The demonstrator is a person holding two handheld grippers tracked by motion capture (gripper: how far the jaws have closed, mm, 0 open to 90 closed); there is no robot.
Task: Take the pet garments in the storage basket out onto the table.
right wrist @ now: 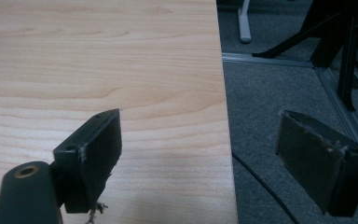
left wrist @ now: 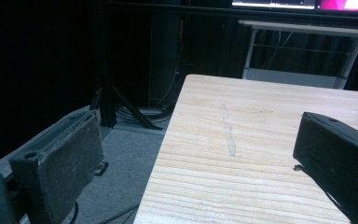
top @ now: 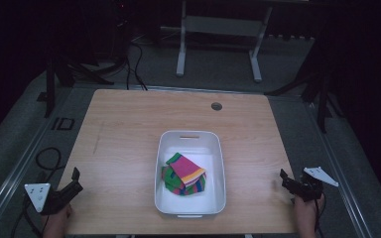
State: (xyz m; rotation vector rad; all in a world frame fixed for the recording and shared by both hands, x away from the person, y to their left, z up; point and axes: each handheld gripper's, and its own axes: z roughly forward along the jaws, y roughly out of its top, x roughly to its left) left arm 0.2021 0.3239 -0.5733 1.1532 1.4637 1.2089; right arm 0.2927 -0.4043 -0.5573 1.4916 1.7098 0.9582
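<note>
A white bin [top: 190, 138] stands at the middle of the wooden table [top: 124, 134], toward the front. Inside it lies a folded, brightly striped cloth [top: 184, 174] in pink, green, yellow and blue. My left gripper [top: 75, 179] hovers at the table's front left corner, open, with nothing between its pads [left wrist: 70, 158]. Over the front right edge my right gripper [top: 284, 177] is open too, straddling the table's edge [right wrist: 226, 140]; its fingers [right wrist: 98, 149] hold nothing. Both stand well apart from the bin.
A round cable hole [top: 217, 106] marks the table's far side. A pale scuff [left wrist: 228, 133] runs along the wood near the left edge. Grey carpet, black cables [top: 47, 158] and dark stand legs [top: 322, 99] surround the table; a white desk frame [top: 218, 44] stands behind.
</note>
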